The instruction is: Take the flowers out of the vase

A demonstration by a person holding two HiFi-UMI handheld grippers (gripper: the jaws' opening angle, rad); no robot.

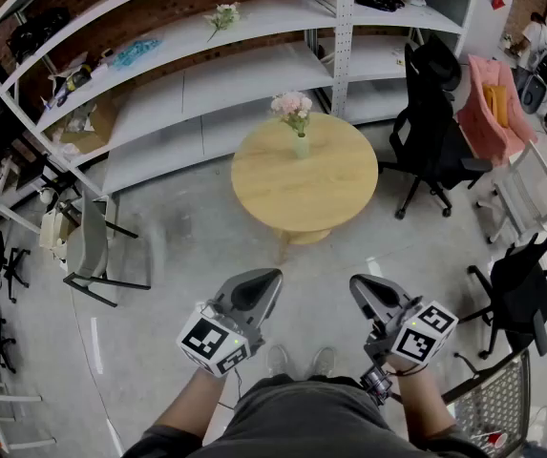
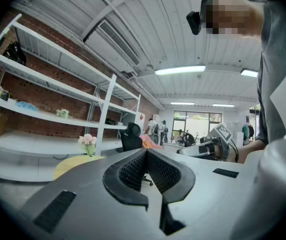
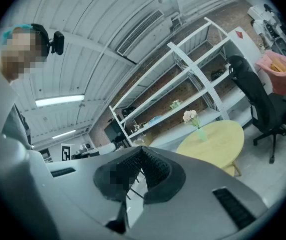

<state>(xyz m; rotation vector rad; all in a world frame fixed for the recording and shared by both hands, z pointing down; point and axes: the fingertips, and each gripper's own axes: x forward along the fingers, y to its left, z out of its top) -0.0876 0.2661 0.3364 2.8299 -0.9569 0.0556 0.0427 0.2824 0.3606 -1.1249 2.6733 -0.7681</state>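
Observation:
Pink flowers [image 1: 293,105] stand upright in a small pale-green vase [image 1: 300,146] near the far edge of a round wooden table [image 1: 311,198]. I hold both grippers level over the concrete floor, well short of the table. The left gripper [image 1: 275,275] is shut and empty; its jaws meet at the tip in the left gripper view [image 2: 145,150], with the flowers [image 2: 87,140] far off to the left. The right gripper [image 1: 357,282] also looks shut with nothing in it [image 3: 142,149]; in its view the flowers [image 3: 189,116] and vase [image 3: 201,133] sit on the table [image 3: 222,144] to the right.
White shelving [image 1: 187,74] runs behind the table, with another flower bunch [image 1: 222,15] on it. A black office chair [image 1: 431,113] and a pink-draped chair [image 1: 495,108] stand to the right. A grey chair [image 1: 87,246] is at left, a wire cart [image 1: 497,408] at bottom right.

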